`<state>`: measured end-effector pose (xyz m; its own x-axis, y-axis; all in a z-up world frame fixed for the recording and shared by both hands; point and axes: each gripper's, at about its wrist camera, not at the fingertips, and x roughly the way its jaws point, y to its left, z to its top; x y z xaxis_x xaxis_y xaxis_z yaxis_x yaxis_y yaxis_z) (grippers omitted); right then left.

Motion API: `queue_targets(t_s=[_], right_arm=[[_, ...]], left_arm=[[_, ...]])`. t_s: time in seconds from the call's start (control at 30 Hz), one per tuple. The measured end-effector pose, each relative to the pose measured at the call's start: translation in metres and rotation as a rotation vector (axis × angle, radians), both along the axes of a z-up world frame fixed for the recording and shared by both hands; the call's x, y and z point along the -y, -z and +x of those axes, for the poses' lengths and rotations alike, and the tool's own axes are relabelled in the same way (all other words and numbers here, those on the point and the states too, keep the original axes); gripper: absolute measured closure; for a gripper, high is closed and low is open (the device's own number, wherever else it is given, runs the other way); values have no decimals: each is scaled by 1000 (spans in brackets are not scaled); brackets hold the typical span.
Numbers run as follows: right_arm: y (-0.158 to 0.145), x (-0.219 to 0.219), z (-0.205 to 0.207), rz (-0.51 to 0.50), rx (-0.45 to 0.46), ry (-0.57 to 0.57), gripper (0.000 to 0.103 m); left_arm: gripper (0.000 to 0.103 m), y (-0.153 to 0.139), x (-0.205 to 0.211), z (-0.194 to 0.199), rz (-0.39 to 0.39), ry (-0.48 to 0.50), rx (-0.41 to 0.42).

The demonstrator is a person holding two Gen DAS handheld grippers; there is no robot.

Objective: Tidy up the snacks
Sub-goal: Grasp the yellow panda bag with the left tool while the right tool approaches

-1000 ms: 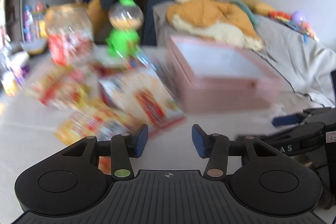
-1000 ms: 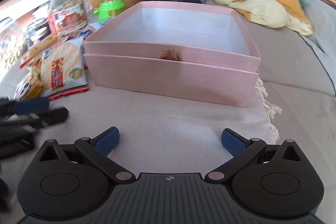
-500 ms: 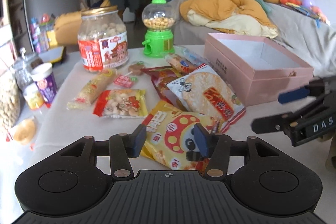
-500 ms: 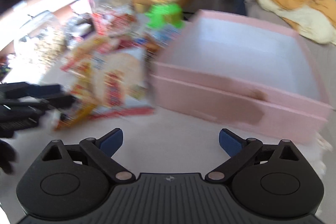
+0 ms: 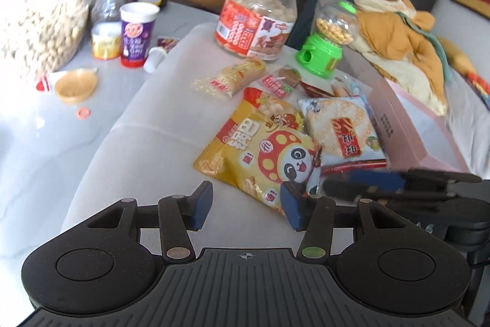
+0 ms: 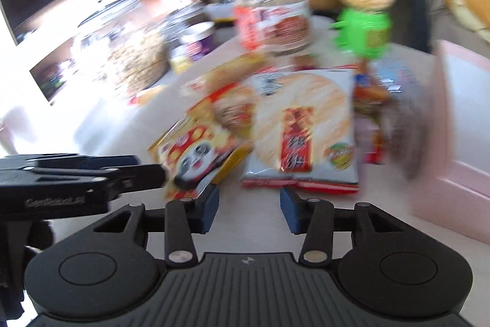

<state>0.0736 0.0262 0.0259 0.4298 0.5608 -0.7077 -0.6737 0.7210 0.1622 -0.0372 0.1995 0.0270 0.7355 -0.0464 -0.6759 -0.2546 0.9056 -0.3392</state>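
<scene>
Left wrist view, nearest first: the left gripper (image 5: 246,206) stands about half open with nothing between its blue pads, low over the front of the pale cloth-covered table (image 5: 147,149). Its jaws have just been closing a little after a brief widening. Just beyond its right pad lies the yellow snack bag printed with a red-and-white panda mushroom (image 5: 260,149), whose near corner reaches that pad; whether they touch I cannot tell. Close on the right the right gripper (image 5: 343,184) points in at the same bag's right edge.

In the right wrist view that gripper (image 6: 249,207) shows its jaws partly drawn in and bare; they have just been closing from full width, with no thing between them. Straight ahead of it lies the white rice-cracker packet with a red label (image 6: 301,124), overlapping the yellow bag's right side.

Since a second ago both views have swung from the open pink cardboard box (image 5: 428,140), at the table's right edge, toward the heap of snacks in the middle. That suggests a pick is being set up, and nothing has yet gone into the box.

Farther back lie smaller wrapped snacks (image 5: 229,78), then a green toy candy dispenser (image 5: 321,54) and a clear jar with a gold lid and red label (image 5: 257,17) near the far edge
</scene>
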Motion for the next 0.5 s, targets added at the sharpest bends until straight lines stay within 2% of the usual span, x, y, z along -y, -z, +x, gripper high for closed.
queue_targets(t_s=[0.07,0.1,0.13,0.2,0.3,0.4,0.43,0.5], right_arm=[[-11,4,-3,-5,107,24,47],[-17,8,-3,-6,158,49,30],[-22,13,-2,-2,200,77,20],[-28,22,3,-11,229,115,19],[-26,28,13,-40,208,132,19],[-20,30,17,-52,173,140,19],[-18,30,19,-50,158,140,19],[-14,33,18,-40,132,145,19]], left_arm=[[49,1,-4,4,-52,-15,10],[49,2,-5,8,-73,-29,13],[49,3,-6,15,-85,-42,18],[49,5,-7,31,-90,-63,34],[48,8,-5,60,-90,-38,59],[45,7,4,78,12,14,52],[49,3,5,75,33,14,55],[50,-7,9,62,76,13,72]])
